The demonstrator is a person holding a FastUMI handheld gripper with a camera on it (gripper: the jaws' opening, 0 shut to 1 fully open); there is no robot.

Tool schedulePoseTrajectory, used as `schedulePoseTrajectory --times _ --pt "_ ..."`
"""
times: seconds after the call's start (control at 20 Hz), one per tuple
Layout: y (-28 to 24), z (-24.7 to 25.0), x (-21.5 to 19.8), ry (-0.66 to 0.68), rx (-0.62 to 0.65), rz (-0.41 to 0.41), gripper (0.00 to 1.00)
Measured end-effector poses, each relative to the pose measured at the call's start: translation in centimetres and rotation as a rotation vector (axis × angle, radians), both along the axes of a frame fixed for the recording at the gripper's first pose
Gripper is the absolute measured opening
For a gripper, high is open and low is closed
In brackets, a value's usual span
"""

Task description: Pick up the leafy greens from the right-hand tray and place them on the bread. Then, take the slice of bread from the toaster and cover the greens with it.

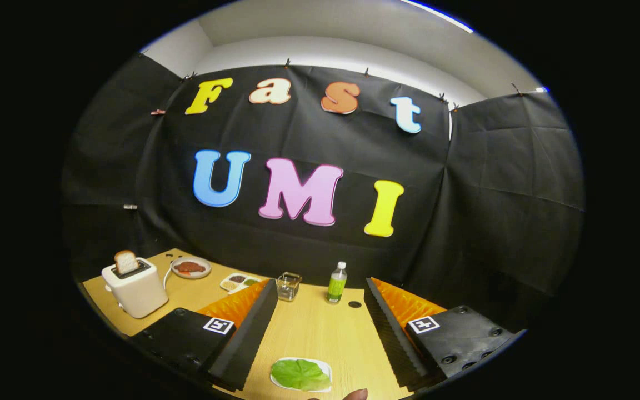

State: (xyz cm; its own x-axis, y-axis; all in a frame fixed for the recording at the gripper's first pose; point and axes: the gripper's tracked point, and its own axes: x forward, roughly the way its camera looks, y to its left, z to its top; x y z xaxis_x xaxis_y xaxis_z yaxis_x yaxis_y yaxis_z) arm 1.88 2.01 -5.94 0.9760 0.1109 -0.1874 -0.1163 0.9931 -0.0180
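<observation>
Two fingers of tool (317,339) spread, greens (300,374) seemingly between

A: We can't tell what fills the compartment tray (240,282); it's too small, and one finger (245,333) hides its corner.

B: The greens' tray (301,374) is cut off at its near edge.

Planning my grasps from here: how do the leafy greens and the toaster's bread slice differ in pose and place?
The leafy greens lie flat on a white tray between the open gripper fingers; the bread slice stands upright in the toaster, far off beyond the left finger. The greens are green and crinkled, the bread pale with a brown crust. Neither is gripped.
</observation>
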Motion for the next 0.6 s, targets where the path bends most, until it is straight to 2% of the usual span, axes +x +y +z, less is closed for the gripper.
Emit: schedulePoseTrajectory --times 0.3,0.6 --pt "2.8 -13.5 -1.3 0.434 -0.045 0.243 0.97" --pt "2.4 -26.7 -2.9 0.750 -0.130 0.333 0.95"
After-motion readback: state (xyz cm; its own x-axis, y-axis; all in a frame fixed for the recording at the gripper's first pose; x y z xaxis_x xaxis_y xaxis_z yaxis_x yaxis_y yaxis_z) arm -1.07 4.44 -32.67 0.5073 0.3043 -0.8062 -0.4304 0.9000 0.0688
